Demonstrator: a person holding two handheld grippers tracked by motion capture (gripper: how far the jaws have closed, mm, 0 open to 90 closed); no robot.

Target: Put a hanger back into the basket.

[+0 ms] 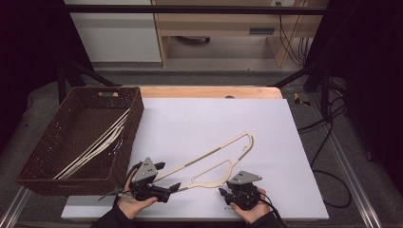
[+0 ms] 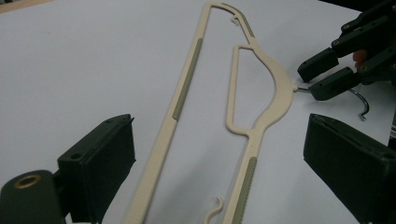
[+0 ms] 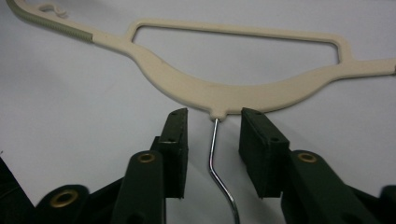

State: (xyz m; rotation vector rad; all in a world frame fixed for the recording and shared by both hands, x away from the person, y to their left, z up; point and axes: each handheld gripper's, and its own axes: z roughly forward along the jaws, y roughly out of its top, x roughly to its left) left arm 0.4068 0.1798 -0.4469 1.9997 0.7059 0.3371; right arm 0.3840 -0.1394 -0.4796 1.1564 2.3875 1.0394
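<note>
Surface [image 1: 190,118], white and flat, takes up most of the high view, with a strip of bare wood showing along its far edge. A dark woven basket [image 1: 47,156] stands at its left side, partly over the edge, and several pale hangers [image 1: 97,145] lie slanted inside it.

A cream hanger [image 1: 216,164] lies flat on the white surface near the person's edge, its long axis running from near left to far right. It has greenish ribbed strips along its bars and a thin metal hook [image 3: 215,154] that points toward the person.

The left hand-held gripper [image 1: 164,183] sits at the near left end of the hanger, held in the person's left hand [image 1: 133,202]. In the left gripper view its jaws stand wide apart, one on each side of the hanger's two bars, and touch neither of them; it is released.

The right hand-held gripper [image 1: 233,190] is at the hanger's hook, held in the person's right hand [image 1: 252,211]. In the right gripper view its jaws stand on either side of the hook's wire stem, just below the hanger's curved neck, with a clear gap on both sides; it too is released and grasps nothing. The left gripper view shows the same jaws just beside the hook.
</note>
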